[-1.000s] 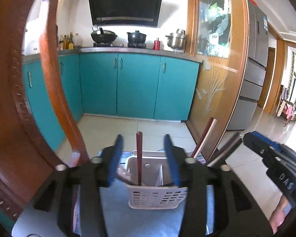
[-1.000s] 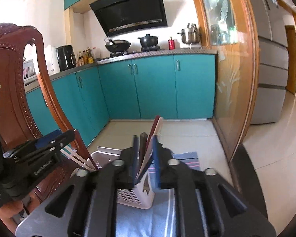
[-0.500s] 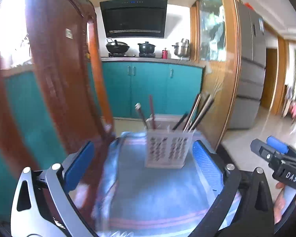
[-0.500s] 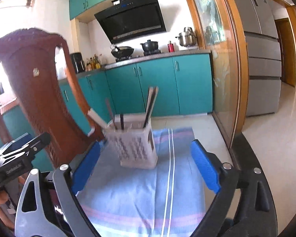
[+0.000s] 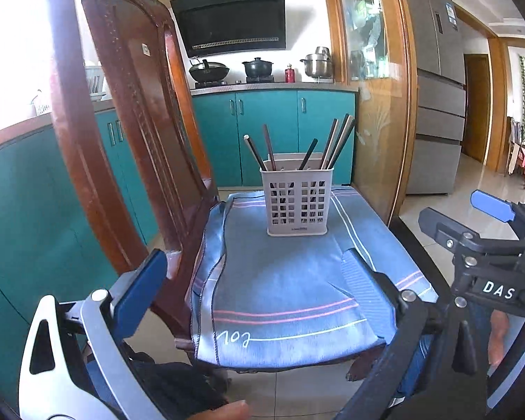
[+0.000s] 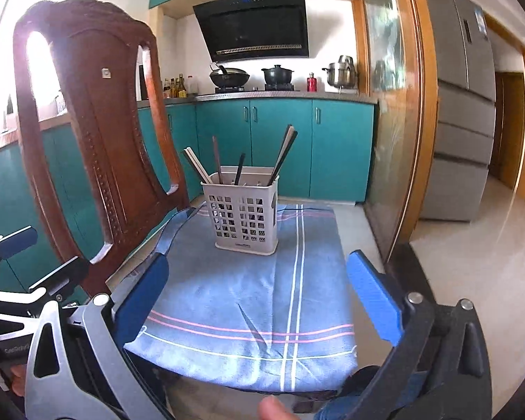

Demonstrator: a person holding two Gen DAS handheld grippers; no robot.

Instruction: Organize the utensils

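Both tools — left tool [image 5: 259, 273], right tool [image 6: 259, 294] — gape empty; the light basket [image 5: 299, 203] of leaning chopsticks [image 5: 337, 141], perhaps unsteady on the loose cloth [image 5: 290, 280], could tip.

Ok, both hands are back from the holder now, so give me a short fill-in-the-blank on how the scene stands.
1. The chopsticks stand inside the white slotted ____.
2. The utensil holder rests on a blue striped ____.
3. The cloth covers the seat of a wooden ____.
4. Between the fingers of the left gripper and right gripper there is ____.

Missing words: holder; cloth; chair; nothing
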